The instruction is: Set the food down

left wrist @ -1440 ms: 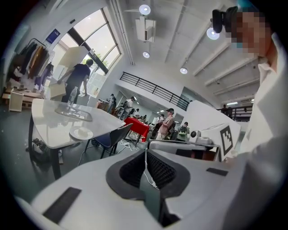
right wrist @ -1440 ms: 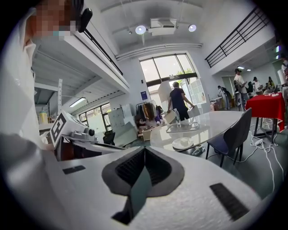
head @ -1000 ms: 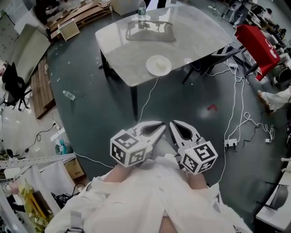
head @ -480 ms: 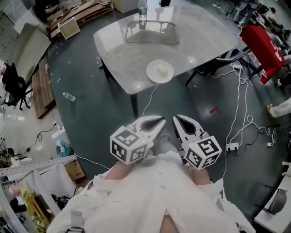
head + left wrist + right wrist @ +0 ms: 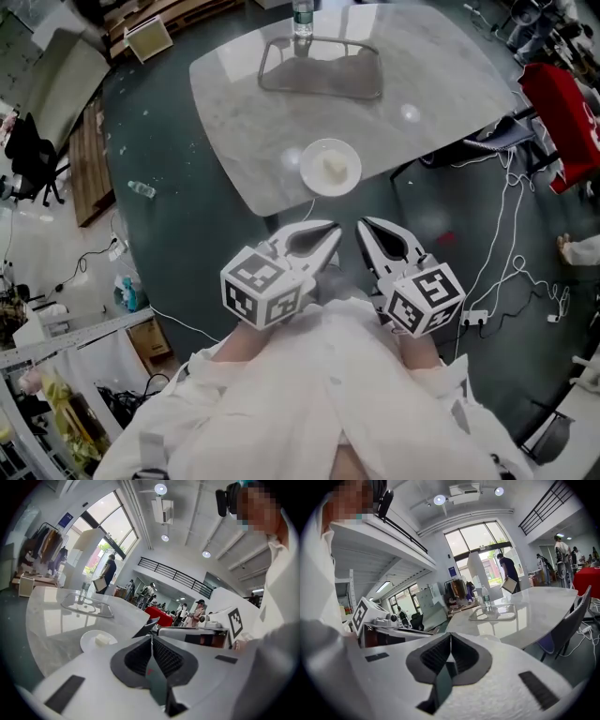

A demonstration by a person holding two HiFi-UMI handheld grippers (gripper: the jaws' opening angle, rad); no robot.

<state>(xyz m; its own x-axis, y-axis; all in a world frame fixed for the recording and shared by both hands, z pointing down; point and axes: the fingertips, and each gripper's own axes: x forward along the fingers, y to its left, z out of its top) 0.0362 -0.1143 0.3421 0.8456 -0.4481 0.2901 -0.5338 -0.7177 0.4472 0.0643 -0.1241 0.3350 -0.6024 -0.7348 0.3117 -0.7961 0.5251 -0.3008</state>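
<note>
The plate (image 5: pixel 308 174) bearing food (image 5: pixel 334 168) sits on the table (image 5: pixel 234 122) near frame centre; the tray (image 5: pixel 319 80) lies above it, the bottle (image 5: pixel 302 14) at the top edge.

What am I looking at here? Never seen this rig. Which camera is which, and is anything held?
There is no robot here. A person holds a hand-held two-jaw gripper in each hand, and the marker cube on each one is part of that gripper.

The head view comes from a camera on the person's head, looking steeply down. It shows the left gripper and the right gripper side by side in front of the body, short of the table. The other two views come from cameras riding on each gripper, looking along its own jaws.

Both pairs of jaws are closed together with nothing between them, so nothing is held.

On the table, a white plate sits near the close edge with a small pale piece of food on it. A tray lies farther back, with a bottle at its far end.
</note>
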